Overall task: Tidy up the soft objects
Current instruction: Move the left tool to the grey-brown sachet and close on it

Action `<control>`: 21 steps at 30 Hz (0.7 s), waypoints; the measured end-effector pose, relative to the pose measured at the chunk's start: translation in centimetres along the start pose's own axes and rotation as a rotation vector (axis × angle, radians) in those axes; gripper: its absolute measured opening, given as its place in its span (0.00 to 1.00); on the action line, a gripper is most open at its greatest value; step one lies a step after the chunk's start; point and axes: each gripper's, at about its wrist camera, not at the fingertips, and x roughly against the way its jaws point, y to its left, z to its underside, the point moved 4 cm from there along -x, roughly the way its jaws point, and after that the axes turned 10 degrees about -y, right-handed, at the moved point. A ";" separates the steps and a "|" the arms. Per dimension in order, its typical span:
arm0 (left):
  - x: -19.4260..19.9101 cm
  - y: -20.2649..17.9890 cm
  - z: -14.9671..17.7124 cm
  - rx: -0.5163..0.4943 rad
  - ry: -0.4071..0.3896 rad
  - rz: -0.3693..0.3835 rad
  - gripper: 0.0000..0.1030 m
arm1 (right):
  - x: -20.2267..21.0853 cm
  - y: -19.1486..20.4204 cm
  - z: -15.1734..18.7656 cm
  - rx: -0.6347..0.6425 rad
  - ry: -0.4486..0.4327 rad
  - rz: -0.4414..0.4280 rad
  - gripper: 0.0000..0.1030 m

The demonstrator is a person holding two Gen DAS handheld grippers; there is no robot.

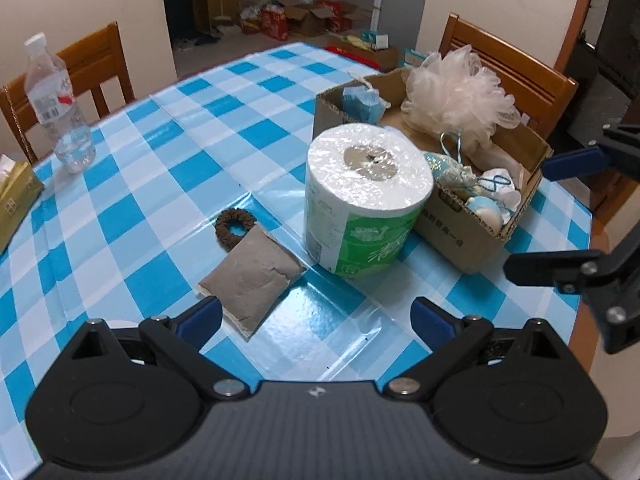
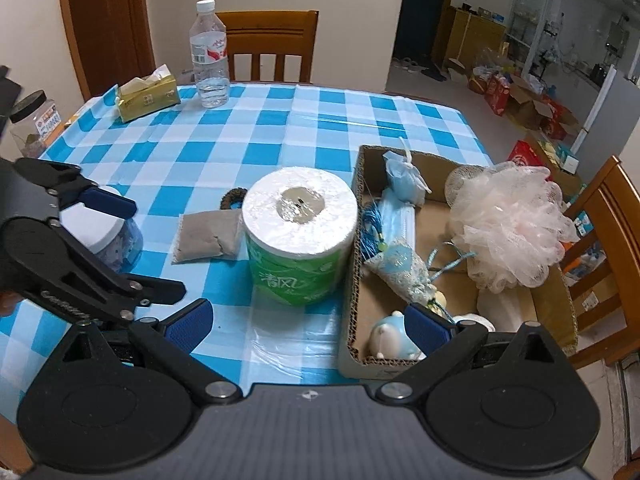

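A wrapped toilet paper roll (image 1: 366, 196) (image 2: 300, 236) stands upright on the checked table, just left of a cardboard box (image 1: 460, 236) (image 2: 352, 280). The box holds a pale pink bath pouf (image 1: 456, 96) (image 2: 512, 224), blue pouches and a small blue plush toy (image 2: 394, 340). A grey pouch (image 1: 252, 276) (image 2: 208, 236) and a brown scrunchie (image 1: 234, 226) (image 2: 231, 199) lie left of the roll. My left gripper (image 1: 316, 316) (image 2: 148, 248) is open, near the pouch, holding nothing. My right gripper (image 2: 308, 320) (image 1: 526, 216) is open and empty, near the box's front corner.
A water bottle (image 2: 210, 56) (image 1: 56, 100) and a yellow tissue pack (image 2: 148, 94) (image 1: 16, 196) sit at the far side. A white-lidded jar (image 2: 104, 232) stands under my left gripper, and a black-lidded jar (image 2: 32, 120) at the left edge. Wooden chairs (image 2: 268, 40) surround the table.
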 end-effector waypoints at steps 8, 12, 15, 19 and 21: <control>-2.9 1.4 -0.7 -0.031 0.060 -0.018 0.97 | -2.0 -0.8 -2.2 0.058 -0.032 -0.071 1.00; -4.8 2.1 -1.2 -0.076 0.071 -0.027 0.96 | -3.2 -1.5 -3.4 0.077 -0.041 -0.108 1.00; -6.7 2.8 -1.4 -0.085 0.106 -0.023 0.95 | -4.0 -2.0 -4.0 0.099 -0.044 -0.134 1.00; -8.8 3.5 -1.5 -0.118 0.152 -0.041 0.87 | -5.2 -2.4 -4.6 0.124 -0.045 -0.150 1.00; -9.6 3.8 -1.3 -0.125 0.182 -0.034 0.84 | -5.5 -2.5 -4.9 0.132 -0.049 -0.160 1.00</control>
